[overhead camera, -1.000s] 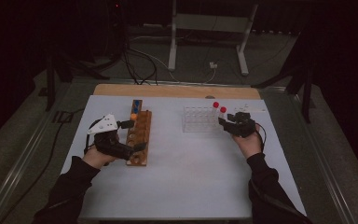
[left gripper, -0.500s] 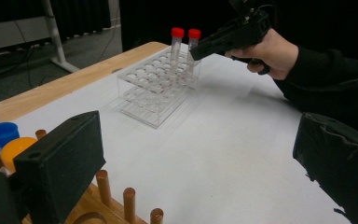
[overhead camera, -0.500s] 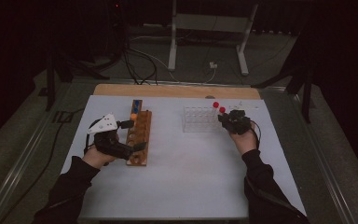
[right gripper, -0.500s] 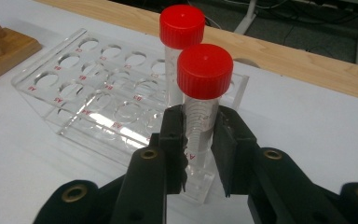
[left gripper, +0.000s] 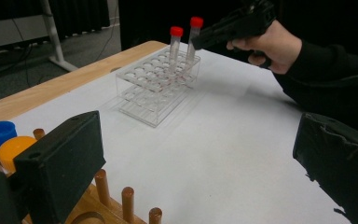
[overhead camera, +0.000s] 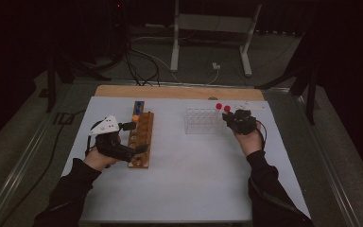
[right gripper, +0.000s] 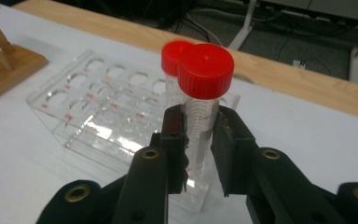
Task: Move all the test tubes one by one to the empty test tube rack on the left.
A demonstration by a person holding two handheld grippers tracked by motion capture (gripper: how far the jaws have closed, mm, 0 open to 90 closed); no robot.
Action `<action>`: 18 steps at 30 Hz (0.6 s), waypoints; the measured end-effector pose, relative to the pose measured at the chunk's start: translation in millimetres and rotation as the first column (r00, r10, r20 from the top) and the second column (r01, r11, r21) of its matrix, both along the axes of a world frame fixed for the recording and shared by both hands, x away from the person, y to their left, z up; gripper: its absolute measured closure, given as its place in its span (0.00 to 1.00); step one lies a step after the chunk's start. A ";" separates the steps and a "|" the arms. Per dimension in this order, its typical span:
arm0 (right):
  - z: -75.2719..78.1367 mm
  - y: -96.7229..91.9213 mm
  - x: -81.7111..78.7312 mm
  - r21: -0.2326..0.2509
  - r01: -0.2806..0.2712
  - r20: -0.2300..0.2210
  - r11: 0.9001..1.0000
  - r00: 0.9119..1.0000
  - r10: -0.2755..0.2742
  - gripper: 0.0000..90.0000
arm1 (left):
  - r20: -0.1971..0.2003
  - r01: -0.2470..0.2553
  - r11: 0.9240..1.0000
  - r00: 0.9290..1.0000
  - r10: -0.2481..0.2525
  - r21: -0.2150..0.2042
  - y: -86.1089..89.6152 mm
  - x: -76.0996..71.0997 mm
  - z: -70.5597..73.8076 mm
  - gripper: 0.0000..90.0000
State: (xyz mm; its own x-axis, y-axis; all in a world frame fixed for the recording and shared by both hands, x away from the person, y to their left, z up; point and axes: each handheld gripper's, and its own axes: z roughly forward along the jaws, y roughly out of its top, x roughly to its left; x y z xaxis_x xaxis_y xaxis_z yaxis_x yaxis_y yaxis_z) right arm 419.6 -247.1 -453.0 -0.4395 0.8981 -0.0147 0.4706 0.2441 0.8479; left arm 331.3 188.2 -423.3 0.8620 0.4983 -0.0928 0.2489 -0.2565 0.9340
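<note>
My right gripper (right gripper: 199, 126) is shut on a clear tube with a red cap (right gripper: 206, 63), its pads pressing the tube just under the cap. The tube stands upright at the right end of a clear plastic rack (right gripper: 88, 107). A second red-capped tube (right gripper: 172, 51) stands right behind it. In the high view the right gripper (overhead camera: 230, 119) is at the rack's (overhead camera: 201, 120) right end. My left gripper (left gripper: 200, 158) is open with its jaws wide apart, and it (overhead camera: 137, 137) rests beside a wooden peg rack (overhead camera: 142, 142) at the left.
The wooden rack (left gripper: 112, 205) holds blue-capped (left gripper: 0, 132) and orange-capped (left gripper: 14, 149) tubes at its far end. A white sheet (overhead camera: 194, 179) covers the table, with a bare wooden strip (overhead camera: 170, 91) along the back. Cables and a metal stand (overhead camera: 208, 28) lie beyond the table.
The right hand has edged slightly in toward the red-capped tube at the rack's right end. The left hand has stayed where it was.
</note>
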 end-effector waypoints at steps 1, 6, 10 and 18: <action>2.2 -0.3 -0.8 0.004 0.001 0.005 1.000 1.000 -0.001 0.83 | 0.000 0.000 1.000 1.000 0.000 -0.001 -0.1 0.0 0.1 0.03; 14.3 -1.1 -5.5 0.011 0.001 0.032 1.000 0.999 -0.002 0.83 | 0.002 0.003 1.000 1.000 -0.003 0.000 -0.9 -0.4 0.7 0.03; 25.1 -1.6 -10.3 0.011 0.000 0.055 1.000 0.998 -0.001 0.83 | 0.004 0.005 1.000 1.000 -0.005 0.000 -1.6 -0.4 1.3 0.03; 42.1 3.0 -26.5 0.008 -0.047 0.096 0.999 0.994 0.046 0.83 | 0.005 0.022 1.000 1.000 -0.022 0.001 -6.4 -1.5 4.4 0.03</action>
State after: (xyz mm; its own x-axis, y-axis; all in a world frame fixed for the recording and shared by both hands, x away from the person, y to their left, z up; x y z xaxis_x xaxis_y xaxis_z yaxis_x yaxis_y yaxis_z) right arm 393.1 -244.1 -410.8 -0.4780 0.8769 -0.0493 0.3758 0.2549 0.8910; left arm 329.8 181.8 -418.9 0.8731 0.4795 -0.0881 0.2385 -0.2625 0.9350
